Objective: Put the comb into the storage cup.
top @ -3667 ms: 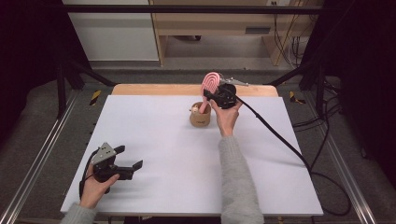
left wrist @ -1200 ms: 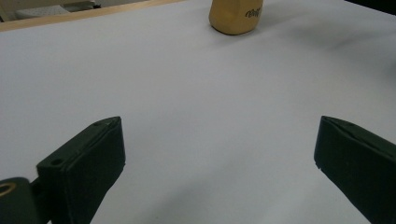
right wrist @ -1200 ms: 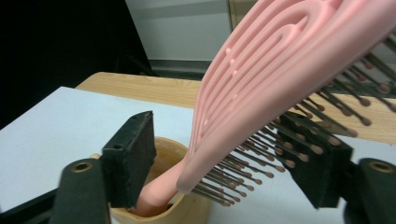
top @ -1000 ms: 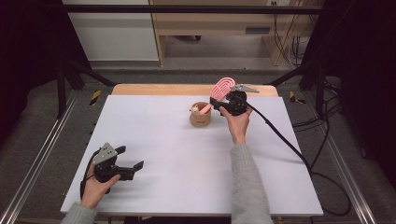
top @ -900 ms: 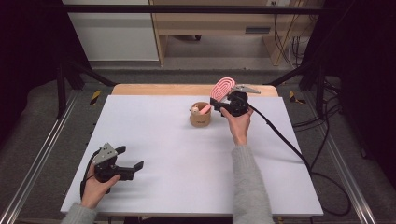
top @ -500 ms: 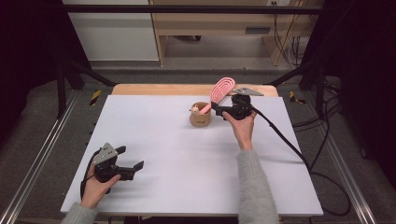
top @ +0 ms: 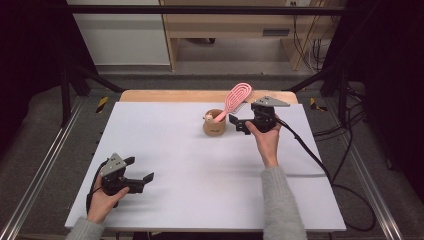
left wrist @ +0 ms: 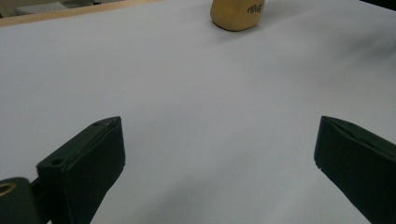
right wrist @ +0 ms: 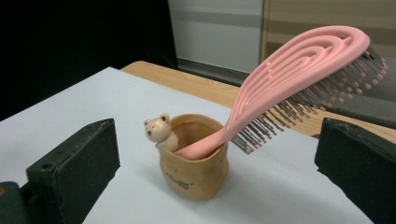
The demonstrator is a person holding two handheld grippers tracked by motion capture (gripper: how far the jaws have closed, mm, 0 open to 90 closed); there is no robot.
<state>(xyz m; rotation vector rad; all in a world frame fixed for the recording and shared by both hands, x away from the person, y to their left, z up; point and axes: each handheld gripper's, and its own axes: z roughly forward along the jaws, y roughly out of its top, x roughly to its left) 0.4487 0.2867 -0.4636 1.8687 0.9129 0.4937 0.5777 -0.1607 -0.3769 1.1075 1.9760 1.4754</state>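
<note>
- Nearest the person, at the table's front left corner, the left gripper (top: pixel 131 172) rests low over the white table (top: pixel 180 165), jaws spread wide with nothing between them.
- Farther up the white surface, toward the far middle, stands a tan cup (top: pixel 214 123) with a little bear figure (right wrist: pixel 158 130) perched on its rim.
- Inside that cup sits the handle end of the pink hairbrush (top: pixel 232 101); its long axis leans steeply, rising from the cup up and away toward the table's far right, head uppermost and bristles facing down and to the right in the right gripper view.
- Just right of the cup, the right gripper (top: pixel 239 124) is held above the table, pointing at the brush. Its jaws have just been opening and now stand wide apart, clear of the brush, gripping nothing.
- Beyond the cup runs the table's bare wooden edge (top: pixel 165 95).
</note>
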